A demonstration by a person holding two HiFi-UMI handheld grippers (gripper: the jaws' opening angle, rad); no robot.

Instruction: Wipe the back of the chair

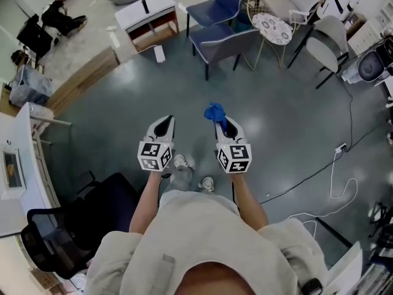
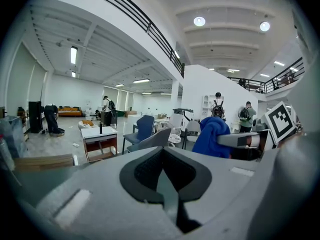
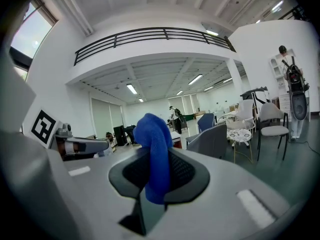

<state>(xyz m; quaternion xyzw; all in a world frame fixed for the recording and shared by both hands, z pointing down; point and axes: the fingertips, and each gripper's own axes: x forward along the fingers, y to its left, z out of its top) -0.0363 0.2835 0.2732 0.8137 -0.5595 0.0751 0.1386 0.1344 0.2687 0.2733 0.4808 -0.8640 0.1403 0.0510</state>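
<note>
Blue cloth [image 1: 214, 112]: one, crumpled, soft, bunched upright. Pinched between right gripper [image 1: 218, 123] jaws, tuft poking past tips. Left gripper [image 1: 164, 125]: jaws together, nothing between. Two chairs well ahead across floor [image 1: 276, 121], apart from cloth: grey-blue chair [image 1: 224, 42] nearer, darker blue chair [image 1: 220, 2] just behind. One round patterned table [image 1: 272, 28] beside them.

Readable text: none in any view, no words, brands or numbers.
Cube on the left claw [image 1: 164, 123]: black-and-white square markers [image 1: 155, 155] only, no letters.
Cube on the right claw [image 1: 222, 123]: the same kind of square markers [image 1: 234, 158], no digits.
Small screen [image 1: 11, 168] on the white surface [image 1: 24, 134]: too small to read.
</note>
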